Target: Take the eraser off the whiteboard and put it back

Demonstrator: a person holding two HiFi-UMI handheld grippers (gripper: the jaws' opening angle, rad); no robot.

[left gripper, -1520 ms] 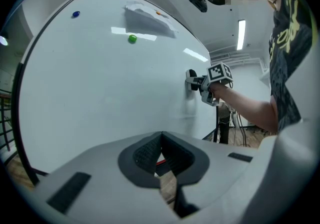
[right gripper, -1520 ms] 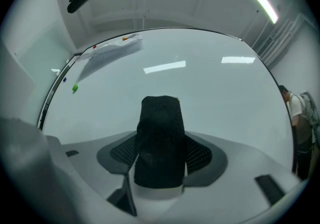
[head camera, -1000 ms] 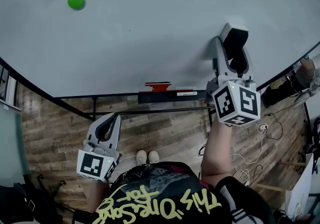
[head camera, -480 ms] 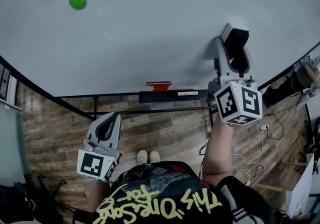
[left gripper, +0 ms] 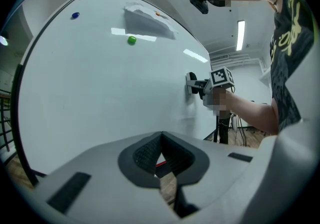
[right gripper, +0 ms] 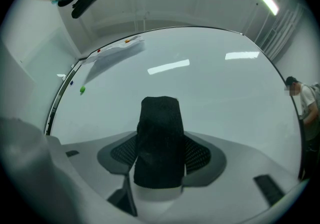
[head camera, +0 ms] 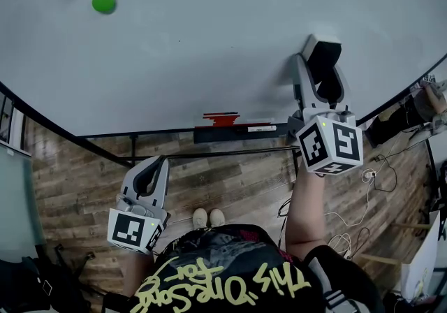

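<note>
A black-felt eraser (right gripper: 159, 140) with a white back (head camera: 323, 47) sits between the jaws of my right gripper (head camera: 320, 70), which is shut on it. Its far end rests against or very near the whiteboard (head camera: 209, 46); I cannot tell which. In the left gripper view the same gripper (left gripper: 196, 84) shows with the eraser (left gripper: 191, 79) at the board. My left gripper (head camera: 149, 177) hangs low over the wooden floor, below the board's lower edge, jaws shut with nothing between them (left gripper: 161, 154).
A green magnet (head camera: 104, 2) sticks to the board at upper left. A tray (head camera: 234, 132) at the board's lower edge carries a red marker (head camera: 220, 119). Paper (left gripper: 147, 20) is pinned high on the board. Cables (head camera: 363, 182) lie on the floor at right.
My right gripper with the eraser has shifted slightly up and left along the board. The left gripper has stayed put.
</note>
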